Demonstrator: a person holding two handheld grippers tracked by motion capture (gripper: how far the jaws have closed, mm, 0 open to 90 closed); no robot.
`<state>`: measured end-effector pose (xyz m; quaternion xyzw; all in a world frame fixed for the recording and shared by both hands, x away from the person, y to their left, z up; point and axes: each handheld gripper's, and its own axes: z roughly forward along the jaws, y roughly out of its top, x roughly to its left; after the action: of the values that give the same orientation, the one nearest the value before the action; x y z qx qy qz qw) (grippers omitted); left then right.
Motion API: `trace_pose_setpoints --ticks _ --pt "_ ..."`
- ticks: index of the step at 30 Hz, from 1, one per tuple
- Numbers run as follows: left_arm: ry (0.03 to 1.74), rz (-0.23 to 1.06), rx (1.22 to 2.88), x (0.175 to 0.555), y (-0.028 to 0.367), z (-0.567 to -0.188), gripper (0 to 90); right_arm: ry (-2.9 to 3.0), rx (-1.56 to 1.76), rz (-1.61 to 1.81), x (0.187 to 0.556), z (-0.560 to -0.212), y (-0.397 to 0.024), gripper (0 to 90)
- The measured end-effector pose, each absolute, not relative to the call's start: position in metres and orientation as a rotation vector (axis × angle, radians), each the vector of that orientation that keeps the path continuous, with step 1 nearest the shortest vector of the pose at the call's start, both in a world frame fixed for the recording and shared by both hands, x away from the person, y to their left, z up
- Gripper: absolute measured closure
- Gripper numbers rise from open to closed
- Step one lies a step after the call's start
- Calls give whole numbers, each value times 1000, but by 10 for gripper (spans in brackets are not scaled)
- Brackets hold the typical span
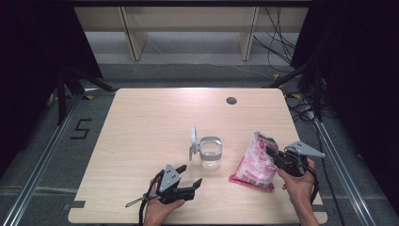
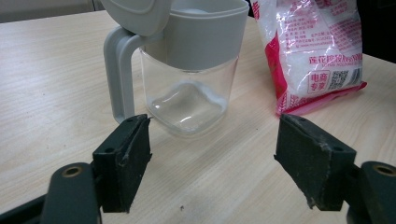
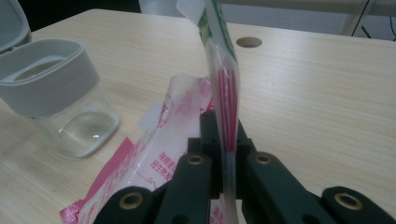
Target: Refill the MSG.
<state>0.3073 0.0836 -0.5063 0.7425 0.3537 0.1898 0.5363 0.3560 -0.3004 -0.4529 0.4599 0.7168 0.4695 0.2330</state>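
your right gripper has its jaws clamped flat on the upper edge of the pink and white plastic bag. in the right gripper view the film of the bag runs up between the two closed jaws, and its top flap stands above them. in the high view the bag leans upright at the right side of the table, with its bottom corner on the wood and your right hand behind it.

your left gripper sits low near the front edge of the table. its jaws stand wide apart with nothing between them. in the left gripper view they point at the clear jar, which is just ahead of them and not touching.

the jar stands upright between the two grippers, just left of the bag. it has a grey collar and a side handle. its grey lid is swung open and stands up at the jar's left side.
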Motion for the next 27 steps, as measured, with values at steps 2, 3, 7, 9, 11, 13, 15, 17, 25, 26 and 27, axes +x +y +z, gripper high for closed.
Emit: trace_pose_setpoints --ticks 2,3,7,9,11,13,15,17,25,26,27 --pt "835 448 1772 307 83 -507 256 1953 1266 1307 354 -451 -298 900" --pt "839 450 1775 307 82 -506 256 1955 1273 1315 353 -449 -297 900" --pt "835 449 1778 307 81 -507 256 1959 1216 1308 353 -446 -295 900" --pt "797 455 1784 309 82 -507 256 1948 1195 1347 353 -444 -294 900" --pt "828 449 1780 308 81 -507 256 1957 1191 1342 350 -440 -291 900" --pt "832 447 1777 307 80 -507 256 1961 1177 1352 348 -436 -286 900" --pt "828 449 1781 307 80 -507 257 1955 1175 1359 347 -433 -283 900" --pt "831 445 1780 306 78 -507 257 1958 1153 1367 346 -428 -279 900" --pt "799 420 1784 306 71 -508 258 1963 1061 1393 345 -416 -267 900" --pt "799 421 1790 306 68 -507 259 1954 1052 1404 345 -416 -264 900" --pt "795 408 1775 307 65 -508 259 1968 1024 1388 345 -414 -264 900"
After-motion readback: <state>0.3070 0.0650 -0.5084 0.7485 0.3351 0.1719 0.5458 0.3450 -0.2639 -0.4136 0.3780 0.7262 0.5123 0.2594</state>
